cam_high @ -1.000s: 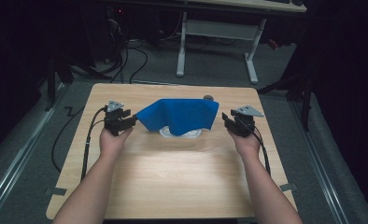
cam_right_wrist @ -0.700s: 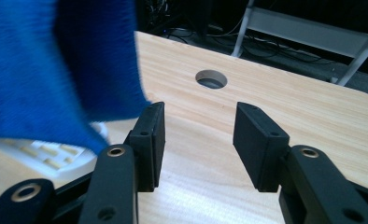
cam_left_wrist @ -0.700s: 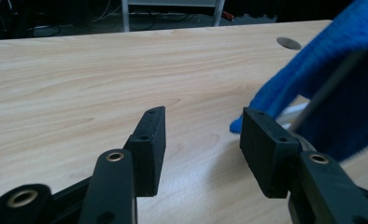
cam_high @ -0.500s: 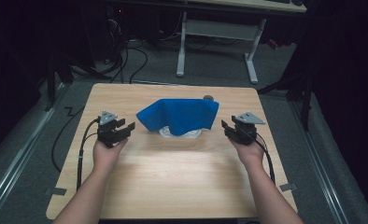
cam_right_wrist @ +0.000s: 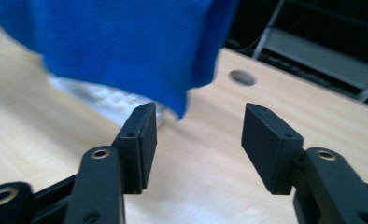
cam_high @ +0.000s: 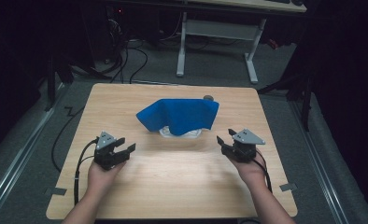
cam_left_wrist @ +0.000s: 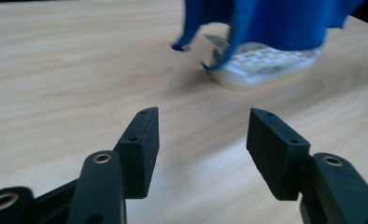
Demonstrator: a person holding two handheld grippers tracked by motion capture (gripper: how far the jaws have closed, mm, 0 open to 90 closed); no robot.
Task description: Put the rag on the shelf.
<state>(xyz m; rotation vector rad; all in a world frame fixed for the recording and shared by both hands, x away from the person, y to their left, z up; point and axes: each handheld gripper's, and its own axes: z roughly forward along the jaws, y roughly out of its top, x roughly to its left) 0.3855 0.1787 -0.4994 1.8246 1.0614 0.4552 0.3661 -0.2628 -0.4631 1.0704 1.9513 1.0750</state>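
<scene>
A blue cloth (cam_high: 180,115) lies draped over a white lattice basket (cam_high: 180,133) near the middle of the wooden table (cam_high: 173,186). In the left gripper view the blue cloth (cam_left_wrist: 271,21) hangs over the white basket (cam_left_wrist: 266,63), ahead and to the right. My left gripper (cam_high: 124,150) is open and empty, near the table's left front, well short of the cloth. My right gripper (cam_high: 224,140) is open and empty at the right, a short way from the cloth's right corner. In the right gripper view the cloth (cam_right_wrist: 126,44) hangs just beyond the jaws.
A round hole (cam_high: 208,97) sits in the tabletop behind the cloth, and shows as a grey hole (cam_right_wrist: 242,77) in the right gripper view. Cables trail off the left table edge (cam_high: 60,135). A white desk frame (cam_high: 217,35) stands on the floor beyond.
Both grippers have drawn back toward the person, away from the cloth's two sides. The cloth stays draped over the basket.
</scene>
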